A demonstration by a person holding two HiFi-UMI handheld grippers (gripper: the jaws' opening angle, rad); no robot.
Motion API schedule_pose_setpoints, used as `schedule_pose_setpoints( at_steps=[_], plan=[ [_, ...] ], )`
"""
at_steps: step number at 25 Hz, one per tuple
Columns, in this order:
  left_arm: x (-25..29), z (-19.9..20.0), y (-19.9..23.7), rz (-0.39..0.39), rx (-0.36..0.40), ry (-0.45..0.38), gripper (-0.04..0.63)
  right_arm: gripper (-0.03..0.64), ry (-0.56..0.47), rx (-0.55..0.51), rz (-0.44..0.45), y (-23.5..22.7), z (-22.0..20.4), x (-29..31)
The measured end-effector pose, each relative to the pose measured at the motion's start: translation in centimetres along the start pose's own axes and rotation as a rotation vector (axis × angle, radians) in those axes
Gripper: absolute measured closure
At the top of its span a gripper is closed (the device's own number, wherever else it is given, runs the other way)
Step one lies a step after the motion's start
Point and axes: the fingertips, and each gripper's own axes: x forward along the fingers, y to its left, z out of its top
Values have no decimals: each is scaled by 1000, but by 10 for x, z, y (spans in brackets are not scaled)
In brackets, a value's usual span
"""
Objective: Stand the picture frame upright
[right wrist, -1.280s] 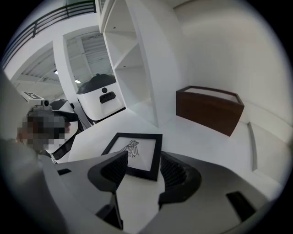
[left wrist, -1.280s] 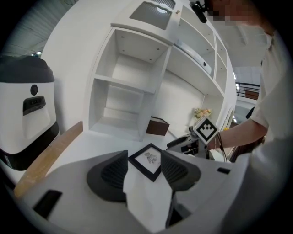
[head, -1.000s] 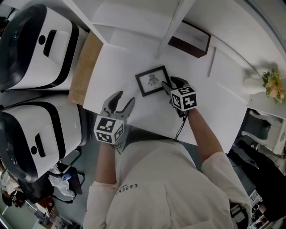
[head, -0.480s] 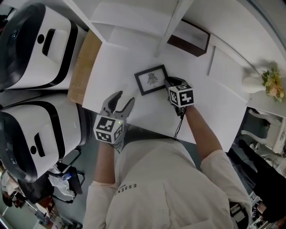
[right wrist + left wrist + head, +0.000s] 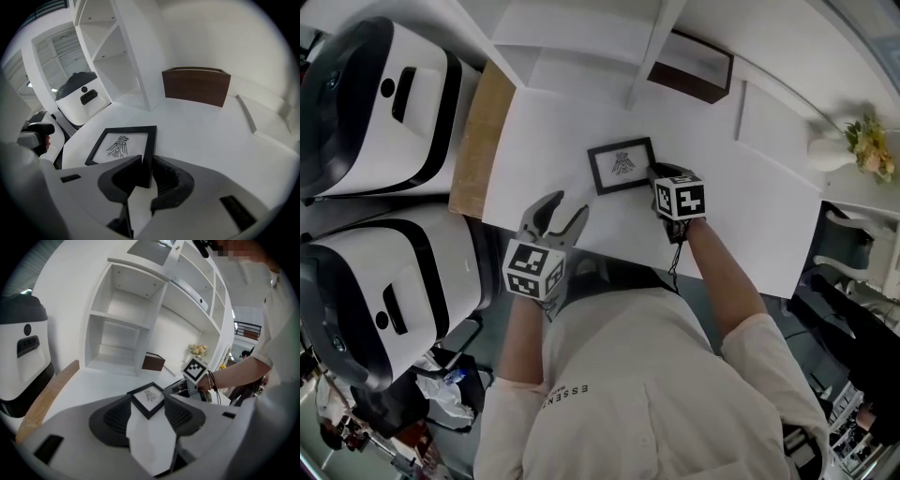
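A small black picture frame [image 5: 622,165] with a bird drawing lies face up on the white table [image 5: 750,206]. My right gripper [image 5: 656,174] is at the frame's right edge and shut on it. In the right gripper view the dark pads [image 5: 161,176] pinch the frame's [image 5: 121,144] near right corner, and my right gripper [image 5: 146,163] sits low over the table. My left gripper [image 5: 555,214] hovers open near the table's front edge, below and left of the frame. In the left gripper view the frame [image 5: 148,398] lies beyond my left gripper [image 5: 147,408], apart from it.
A dark brown box [image 5: 692,67] stands at the back beside a white shelf upright [image 5: 654,42]. A wooden board [image 5: 478,141] borders the table's left side, with two white-and-black machines [image 5: 375,103] beyond it. A vase of flowers [image 5: 848,150] is at the far right.
My right gripper's jaws have shut on the frame's right edge; a second ago they stood wide beside it. The left gripper has stayed about where it was.
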Motion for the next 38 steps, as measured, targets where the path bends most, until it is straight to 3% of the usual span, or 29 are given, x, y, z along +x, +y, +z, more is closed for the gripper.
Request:
schedule_pose_setpoints(
  at_steps=[15, 30, 38],
  plan=[
    [-38, -29, -14, -102, 81, 28, 379, 529, -35, 100, -109, 31, -56, -28],
    [-69, -67, -23, -213, 146, 83, 379, 531, -29, 167, -156, 72, -115, -55],
    [-81, -102, -27, -228, 77, 110, 379, 532, -56, 212, -189, 86, -143, -71]
  ],
)
